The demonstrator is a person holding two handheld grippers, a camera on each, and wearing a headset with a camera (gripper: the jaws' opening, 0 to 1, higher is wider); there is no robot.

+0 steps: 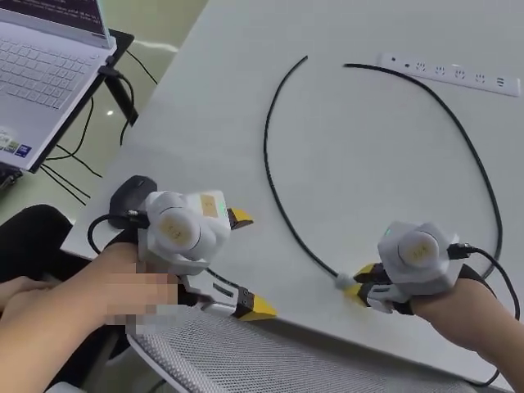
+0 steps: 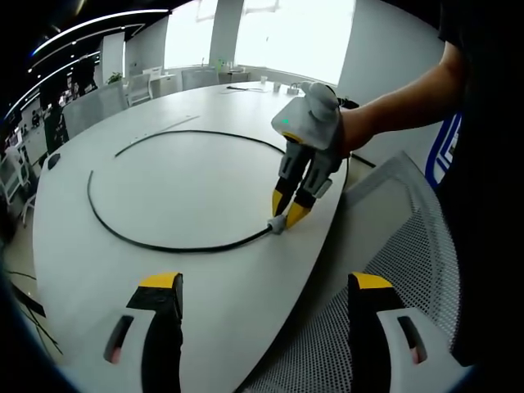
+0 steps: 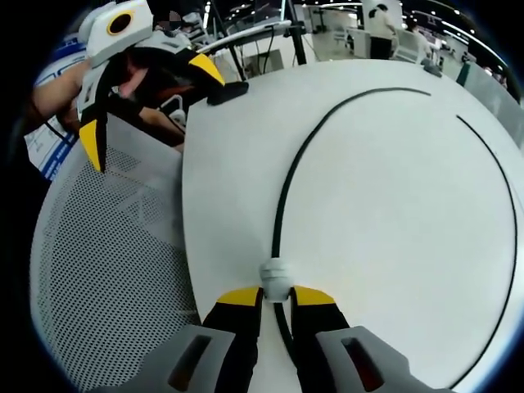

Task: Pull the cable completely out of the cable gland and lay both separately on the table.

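Observation:
A long black cable (image 1: pixel 268 176) lies in a wide loop on the white table (image 1: pixel 368 164). A small pale grey cable gland (image 1: pixel 344 282) sits on it near the front edge. My right gripper (image 1: pixel 360 289) is shut on the cable just behind the gland. In the right gripper view the gland (image 3: pixel 276 277) rests at the yellow tips of the right gripper (image 3: pixel 277 296), and the cable (image 3: pixel 282 205) runs back between the jaws. My left gripper (image 1: pixel 250 262) hangs open over the table's left front edge with nothing in it. The left gripper view shows the gland (image 2: pixel 277 225) under the right gripper (image 2: pixel 288 214).
A white power strip (image 1: pixel 450 72) lies at the far right. A laptop (image 1: pixel 41 65) stands on a stand off the left side. A black object (image 1: pixel 131 193) sits at the left table corner. A grey mesh chair back (image 1: pixel 246 352) is below the front edge.

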